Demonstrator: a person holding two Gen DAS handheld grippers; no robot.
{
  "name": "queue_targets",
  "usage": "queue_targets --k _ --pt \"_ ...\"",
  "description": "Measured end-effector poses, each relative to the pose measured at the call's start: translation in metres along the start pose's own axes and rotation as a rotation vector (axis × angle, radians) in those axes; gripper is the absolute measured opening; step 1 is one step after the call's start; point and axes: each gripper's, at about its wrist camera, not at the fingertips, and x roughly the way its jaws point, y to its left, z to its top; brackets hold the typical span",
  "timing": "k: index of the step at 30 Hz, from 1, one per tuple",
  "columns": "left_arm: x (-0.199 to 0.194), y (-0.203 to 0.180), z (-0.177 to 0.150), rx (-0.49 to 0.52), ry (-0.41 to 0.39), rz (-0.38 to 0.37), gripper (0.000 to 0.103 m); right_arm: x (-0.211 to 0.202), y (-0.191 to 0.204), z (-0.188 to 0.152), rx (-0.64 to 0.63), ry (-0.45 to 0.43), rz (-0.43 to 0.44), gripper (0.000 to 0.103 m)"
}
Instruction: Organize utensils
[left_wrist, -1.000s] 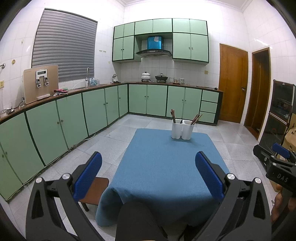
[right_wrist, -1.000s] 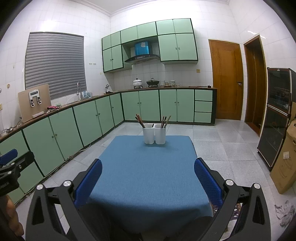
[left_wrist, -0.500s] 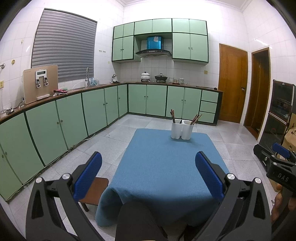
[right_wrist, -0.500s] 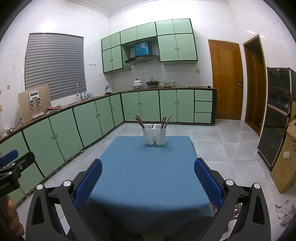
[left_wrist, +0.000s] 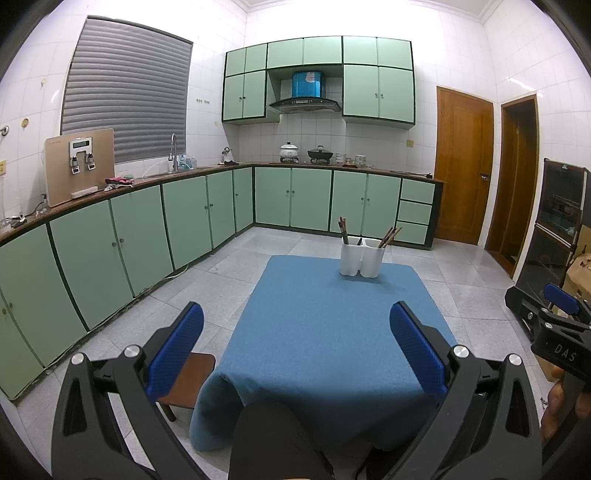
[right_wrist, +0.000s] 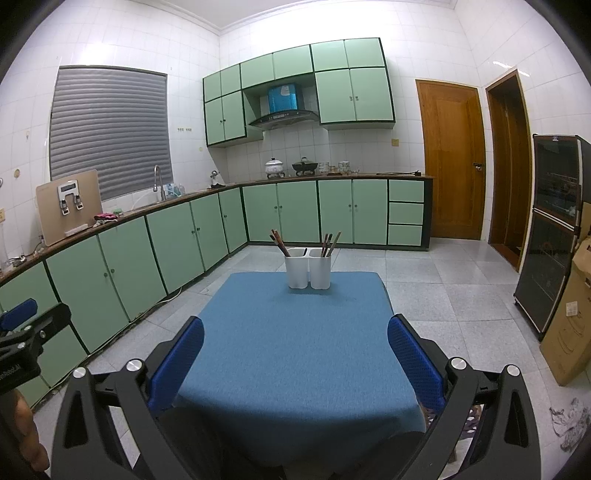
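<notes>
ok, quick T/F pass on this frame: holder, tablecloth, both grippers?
1. The white utensil holder has two compartments, each with sticks in it. True.
2. It stands at the near edge of the blue tablecloth. False: it stands near the far edge.
3. The left hand-held gripper is open and empty. True.
4. The right hand-held gripper is shut on a chopstick. False: it is open and holds nothing.
5. Loose utensils lie on the cloth. False: only the holder stands on it.
</notes>
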Motion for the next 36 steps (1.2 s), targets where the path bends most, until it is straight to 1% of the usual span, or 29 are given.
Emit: queue_targets --k 16,36 --pt "0.0014 -0.0008 -0.0015 0.000 0.002 -0.004 0.098 -0.0001 0.0009 0.0001 0.001 -0.006 -0.003 0.098" --pt "-0.0016 -0.0002 0.0040 -0.008 -0.001 -0.007 0.098 0.0009 0.0021 -0.0004 0.000 -0.007 -0.001 0.098"
